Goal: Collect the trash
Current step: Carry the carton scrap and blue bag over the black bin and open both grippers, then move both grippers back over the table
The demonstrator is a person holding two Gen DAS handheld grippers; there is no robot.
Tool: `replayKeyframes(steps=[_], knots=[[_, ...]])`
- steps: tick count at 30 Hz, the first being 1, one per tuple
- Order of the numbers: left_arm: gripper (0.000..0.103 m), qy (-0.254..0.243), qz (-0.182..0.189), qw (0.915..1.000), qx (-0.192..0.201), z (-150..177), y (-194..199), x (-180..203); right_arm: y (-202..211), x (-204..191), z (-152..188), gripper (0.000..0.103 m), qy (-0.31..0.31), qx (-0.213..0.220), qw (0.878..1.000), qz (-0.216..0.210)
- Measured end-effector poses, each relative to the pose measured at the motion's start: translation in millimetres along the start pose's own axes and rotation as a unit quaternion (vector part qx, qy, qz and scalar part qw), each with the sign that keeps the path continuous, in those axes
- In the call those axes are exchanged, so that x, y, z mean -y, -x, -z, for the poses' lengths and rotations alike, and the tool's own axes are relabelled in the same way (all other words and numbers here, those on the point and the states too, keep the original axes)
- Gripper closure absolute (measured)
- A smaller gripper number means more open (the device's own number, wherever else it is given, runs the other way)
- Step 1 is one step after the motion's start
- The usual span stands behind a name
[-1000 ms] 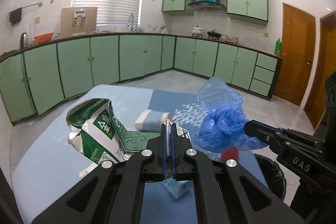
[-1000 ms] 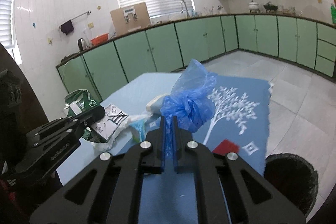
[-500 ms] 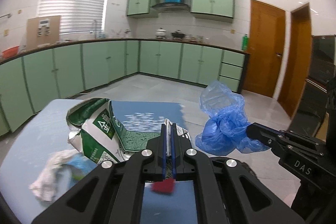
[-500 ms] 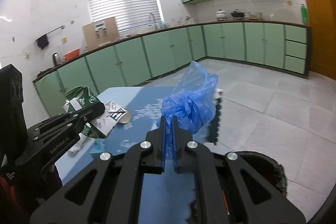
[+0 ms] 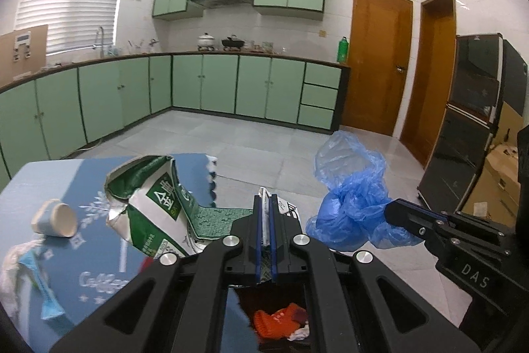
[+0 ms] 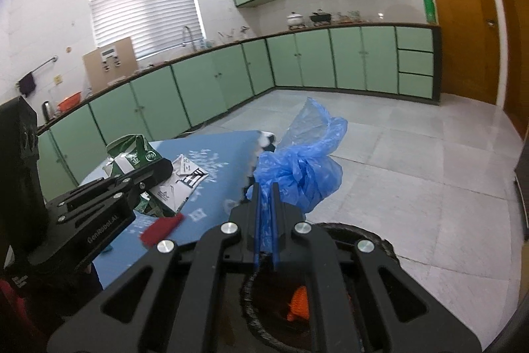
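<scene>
My left gripper (image 5: 263,204) is shut on a crushed green-and-white milk carton (image 5: 155,200), held in the air over the table's edge; the carton also shows in the right wrist view (image 6: 139,156). My right gripper (image 6: 265,191) is shut on a crumpled blue plastic bag (image 6: 299,169), also seen in the left wrist view (image 5: 350,200). Both are held above a black-lined trash bin (image 6: 380,248) that holds orange trash (image 5: 276,323).
A table with a blue mat (image 5: 99,273) holds a tipped paper cup (image 5: 54,217), crumpled white and blue wrappers (image 5: 29,273) and a red scrap (image 6: 160,229). Green cabinets (image 5: 205,88), a wooden door (image 5: 380,62) and tiled floor (image 6: 413,161) surround.
Both grippers have swung right with their loads, from over the table to above the trash bin. The bin's inside now shows below both grippers.
</scene>
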State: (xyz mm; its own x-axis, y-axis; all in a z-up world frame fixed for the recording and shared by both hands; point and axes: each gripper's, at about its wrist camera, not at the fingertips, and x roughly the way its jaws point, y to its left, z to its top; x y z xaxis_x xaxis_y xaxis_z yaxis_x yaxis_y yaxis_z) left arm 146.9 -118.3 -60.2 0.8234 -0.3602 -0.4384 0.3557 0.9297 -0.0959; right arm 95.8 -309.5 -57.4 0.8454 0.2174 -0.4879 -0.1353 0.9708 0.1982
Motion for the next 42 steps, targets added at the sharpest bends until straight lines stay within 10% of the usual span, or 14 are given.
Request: replayKeyframes(steps=[19, 24, 28, 33, 42], knots=[[0.099, -0.015, 0.047, 0.9956, -0.080, 28.5, -105.2, 52.1, -59.8, 81.1, 37.9, 0.098, -0.048, -0.062, 0.996, 0.050], [0.098, -0.020, 0.048, 0.9940, -0.096, 30.3, -123.6, 55.2, -73.3, 91.6, 41.8, 0.078, -0.059, -0.074, 0.994, 0.059], [0.074, -0.022, 0.047, 0.9937, -0.099, 29.2, -127.6, 54.0, -73.9, 99.8, 47.0, 0.065, -0.069, -0.075, 0.992, 0.068], [0.055, -0.011, 0.044, 0.9952, -0.088, 25.7, -115.9, 48.1, -67.2, 98.0, 47.4, 0.019, -0.067, -0.068, 0.991, 0.095], [0.035, 0.009, 0.002, 0.9983, -0.058, 11.7, -65.0, 11.0, -50.8, 63.6, 40.0, 0.011, -0.060, -0.047, 0.993, 0.087]])
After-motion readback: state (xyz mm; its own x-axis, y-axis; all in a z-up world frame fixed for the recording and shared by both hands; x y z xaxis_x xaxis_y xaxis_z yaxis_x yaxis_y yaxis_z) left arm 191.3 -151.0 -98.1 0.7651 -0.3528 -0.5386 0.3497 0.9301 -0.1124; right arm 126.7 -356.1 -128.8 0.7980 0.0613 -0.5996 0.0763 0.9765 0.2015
